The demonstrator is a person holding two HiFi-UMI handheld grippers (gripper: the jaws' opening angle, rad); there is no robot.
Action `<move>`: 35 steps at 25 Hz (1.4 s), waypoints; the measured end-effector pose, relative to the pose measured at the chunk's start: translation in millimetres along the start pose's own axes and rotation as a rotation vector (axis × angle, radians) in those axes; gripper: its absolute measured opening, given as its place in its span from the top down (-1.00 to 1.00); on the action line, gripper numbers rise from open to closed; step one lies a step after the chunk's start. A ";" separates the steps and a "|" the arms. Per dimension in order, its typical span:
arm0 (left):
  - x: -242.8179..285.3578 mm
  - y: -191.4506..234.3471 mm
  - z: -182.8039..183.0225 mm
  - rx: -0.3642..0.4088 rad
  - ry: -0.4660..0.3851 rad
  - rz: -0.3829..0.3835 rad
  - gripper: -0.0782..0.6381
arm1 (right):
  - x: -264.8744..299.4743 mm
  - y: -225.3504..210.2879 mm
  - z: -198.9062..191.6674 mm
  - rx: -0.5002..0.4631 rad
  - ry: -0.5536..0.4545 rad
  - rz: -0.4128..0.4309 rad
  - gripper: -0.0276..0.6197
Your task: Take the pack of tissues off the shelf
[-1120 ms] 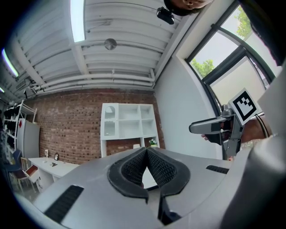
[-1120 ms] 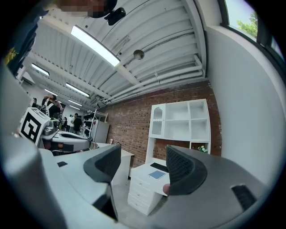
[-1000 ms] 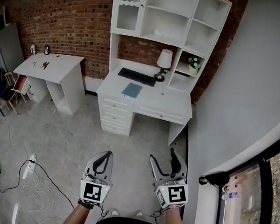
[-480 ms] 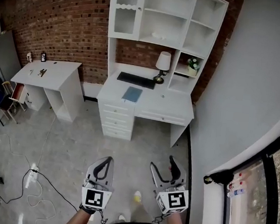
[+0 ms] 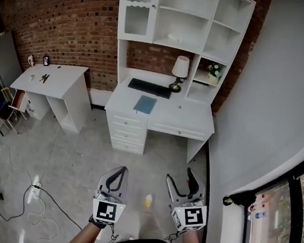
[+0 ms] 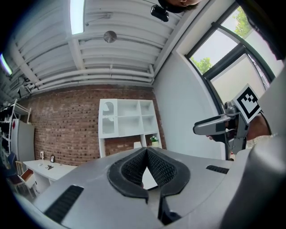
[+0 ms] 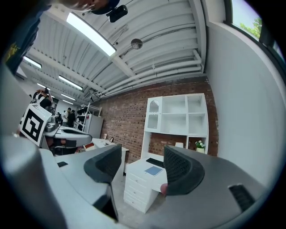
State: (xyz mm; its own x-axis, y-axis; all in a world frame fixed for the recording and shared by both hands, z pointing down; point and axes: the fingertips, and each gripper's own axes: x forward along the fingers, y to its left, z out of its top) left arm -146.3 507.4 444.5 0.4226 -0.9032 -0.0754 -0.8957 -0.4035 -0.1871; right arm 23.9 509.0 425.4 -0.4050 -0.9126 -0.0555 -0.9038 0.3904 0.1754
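**Head view:** The shelf [image 5: 184,19] stands far, above the tabletop [image 5: 185,113]. A small pale item on its middle board, probably the pack [image 5: 173,38], lies untouched. Since a second ago the framing has shifted only slightly and a foot [image 5: 147,200] has come into view near, so the approach has barely begun. The left gripper [image 5: 115,175] and right gripper [image 5: 180,175] hang near, well apart from the shelf.

**Left gripper view:** Jaws closed, nothing between them.

**Right gripper view:** Jaws open, empty, with the shelf far ahead.

L tool [image 5: 116,172] jaws together, empty; R tool [image 5: 180,179] jaws apart, empty. Both held low, pointing fwd.
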 end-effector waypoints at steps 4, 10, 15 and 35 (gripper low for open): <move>45.9 16.6 -5.5 0.008 -0.003 0.006 0.74 | 49.5 -18.1 -7.0 0.021 -0.013 0.019 0.06; 159.1 50.6 -3.2 0.000 -0.024 0.027 0.74 | 148.2 -82.7 -17.0 0.041 -0.020 0.024 0.06; 260.9 61.5 12.1 -0.050 -0.033 -0.007 0.74 | 219.8 -141.8 -13.0 0.062 -0.031 0.035 0.06; 458.8 117.5 -15.7 0.017 -0.001 -0.006 0.74 | 382.5 -260.5 -30.6 0.091 -0.097 0.011 0.06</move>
State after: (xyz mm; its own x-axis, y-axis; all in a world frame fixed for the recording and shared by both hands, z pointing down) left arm -59.8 43.3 403.3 0.4277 -0.9008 -0.0750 -0.8908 -0.4059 -0.2043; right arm 108.7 54.6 388.5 -0.4225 -0.8939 -0.1498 -0.9062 0.4138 0.0868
